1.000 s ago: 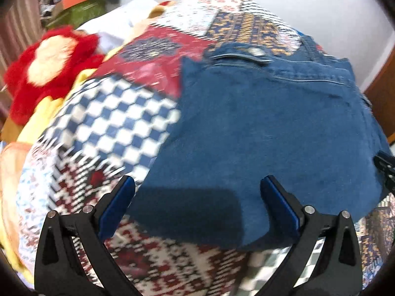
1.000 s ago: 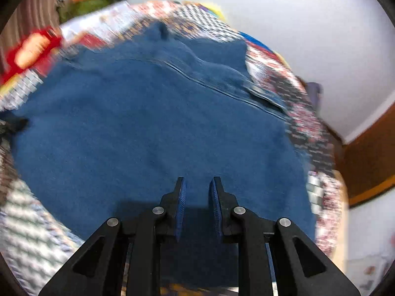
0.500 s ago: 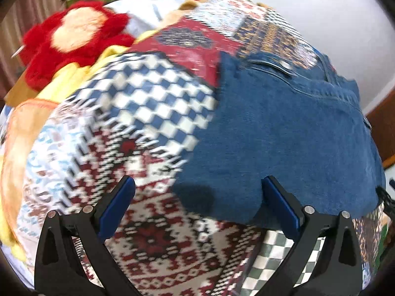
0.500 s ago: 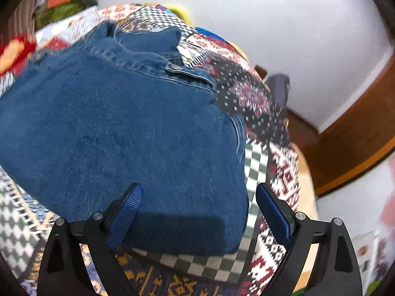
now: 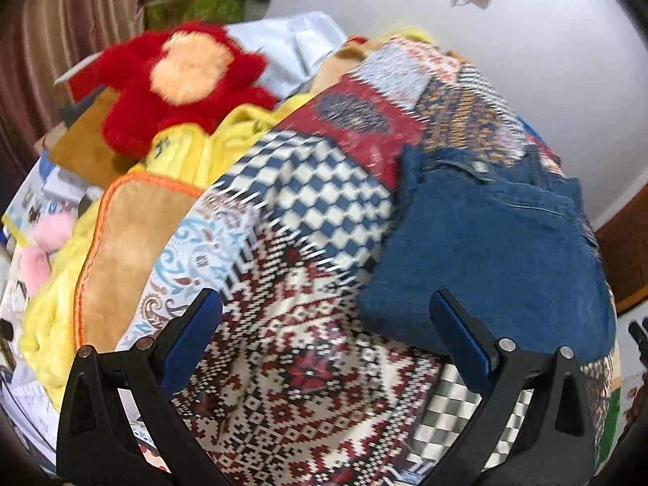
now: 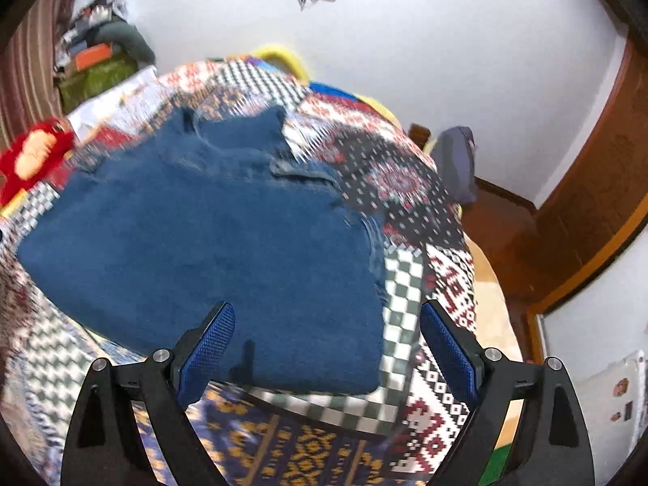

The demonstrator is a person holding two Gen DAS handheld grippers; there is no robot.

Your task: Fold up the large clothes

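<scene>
Now both your grippers point steeply down over the bed, each tilted forward so its camera looks across the patchwork quilt (image 5: 308, 210). Your left gripper (image 5: 324, 336) hangs with its jaws spread wide and nothing between them, only quilt beneath. Your right gripper (image 6: 326, 344) has just been opening its jaws; they stand wide apart, with nothing pinched between the two blue pads (image 6: 208, 350), above the near edge of the jeans (image 6: 210, 251). That is one pair of jeans, folded into a flat blue block, lying on the quilt to the right of your left gripper and directly under your right one. Beyond the quilt lie one red plush toy (image 5: 178, 81) and one yellow blanket (image 5: 190, 150).
</scene>
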